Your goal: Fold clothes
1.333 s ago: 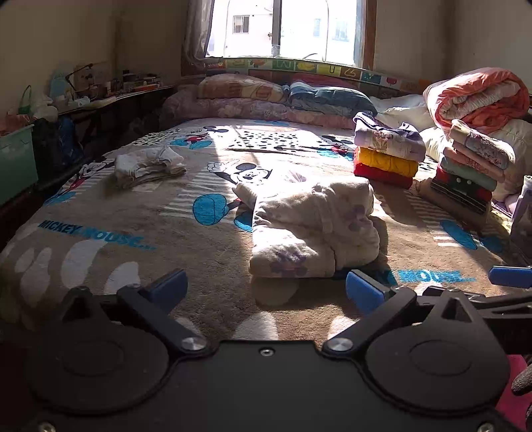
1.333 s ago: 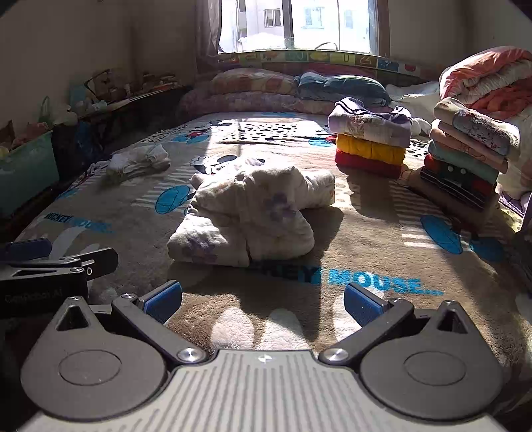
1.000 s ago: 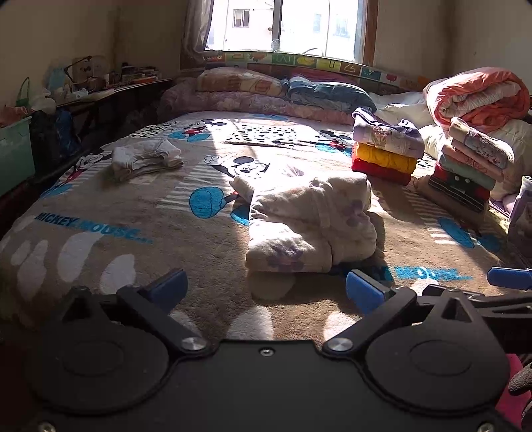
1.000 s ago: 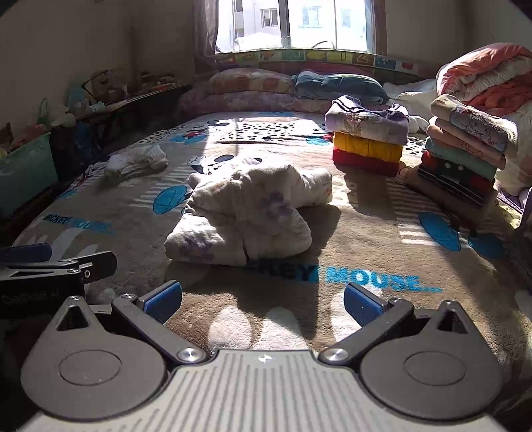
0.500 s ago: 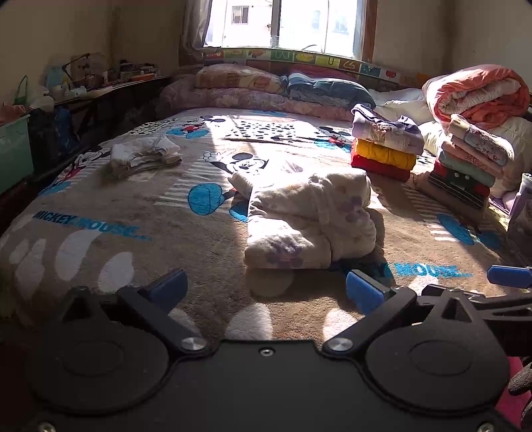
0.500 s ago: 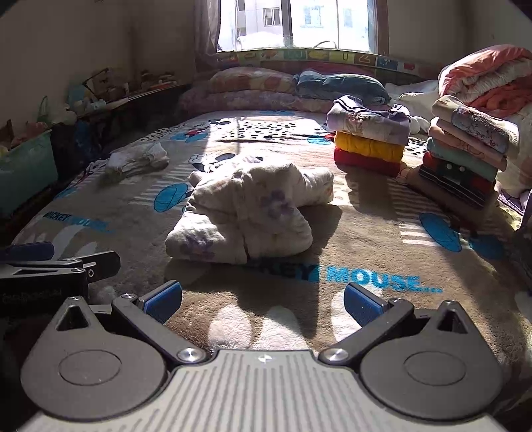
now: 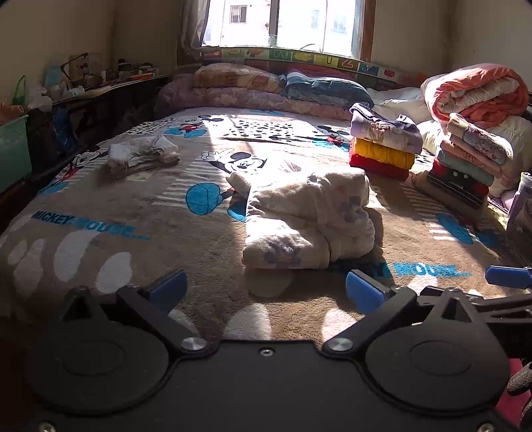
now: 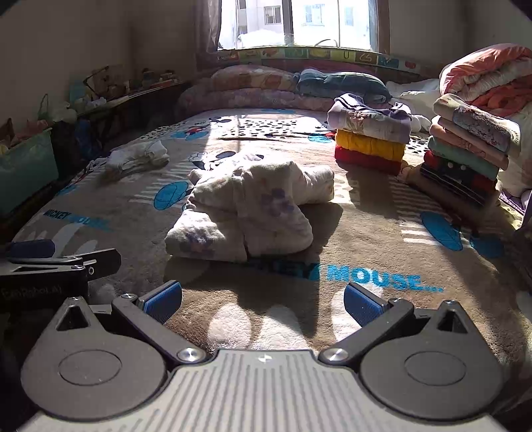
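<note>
Nearest: left gripper (image 7: 266, 292), jaws spread wide, nothing between the blue pads (image 7: 166, 292), held low over the front edge of the brown Mickey Mouse blanket (image 7: 116, 212). Beside it, to the right: right gripper (image 8: 262, 300), likewise spread wide and empty, above the pale paw prints of the blanket. Each tool visible at the edge of the other's view, close together, not touching any cloth.

Just beyond both: cream fleece garment (image 7: 309, 219) with faint purple flowers, loosely folded into a thick bundle, flat on the blanket near the middle of the bed, half in sun and half in shadow, clear of the fingertips.

Farther left: small pile of whitish cloth (image 7: 143, 154), crumpled, well apart from the bundle. Farther right: neat stack of folded clothes (image 7: 382, 149), red at the bottom, yellow above, lilac print on top. Beside that, against the right side: taller stack of folded items (image 8: 465, 156), with a rolled orange quilt (image 7: 478, 93) behind.

At the far end: pillows (image 7: 239, 79) along the head of the bed, under a bright window (image 7: 299, 23). Along the left wall: dark cluttered shelf (image 7: 99, 86) and green bin (image 8: 26, 166).
</note>
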`<state>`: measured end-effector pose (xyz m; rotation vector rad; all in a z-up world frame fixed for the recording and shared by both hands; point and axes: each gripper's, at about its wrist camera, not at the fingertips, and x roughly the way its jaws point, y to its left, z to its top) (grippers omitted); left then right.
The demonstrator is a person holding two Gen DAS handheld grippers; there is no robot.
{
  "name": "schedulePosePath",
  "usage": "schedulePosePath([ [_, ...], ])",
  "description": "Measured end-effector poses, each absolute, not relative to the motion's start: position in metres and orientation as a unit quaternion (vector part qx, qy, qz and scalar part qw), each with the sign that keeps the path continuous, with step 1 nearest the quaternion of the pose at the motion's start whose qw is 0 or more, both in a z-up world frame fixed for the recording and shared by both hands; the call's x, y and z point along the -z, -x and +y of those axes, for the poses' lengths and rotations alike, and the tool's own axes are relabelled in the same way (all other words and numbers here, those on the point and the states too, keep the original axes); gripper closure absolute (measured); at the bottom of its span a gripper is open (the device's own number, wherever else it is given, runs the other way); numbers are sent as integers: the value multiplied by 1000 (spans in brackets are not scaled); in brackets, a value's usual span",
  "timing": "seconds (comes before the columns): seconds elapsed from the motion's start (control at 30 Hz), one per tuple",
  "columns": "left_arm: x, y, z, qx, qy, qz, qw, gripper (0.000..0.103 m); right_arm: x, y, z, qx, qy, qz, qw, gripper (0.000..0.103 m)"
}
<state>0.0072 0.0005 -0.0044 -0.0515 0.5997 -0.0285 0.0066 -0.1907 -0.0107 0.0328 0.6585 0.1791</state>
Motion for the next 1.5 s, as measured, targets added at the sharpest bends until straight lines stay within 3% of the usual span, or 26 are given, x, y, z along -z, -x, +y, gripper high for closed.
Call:
schedulePosePath([
  [0.97, 10, -9, 0, 15, 30, 303, 952, 0, 13, -6, -194, -88, -23, 326, 941, 0],
  [1.5, 16, -49, -4, 10, 22, 332, 943, 0, 29, -40, -210, -108, -53, 338, 933, 0],
])
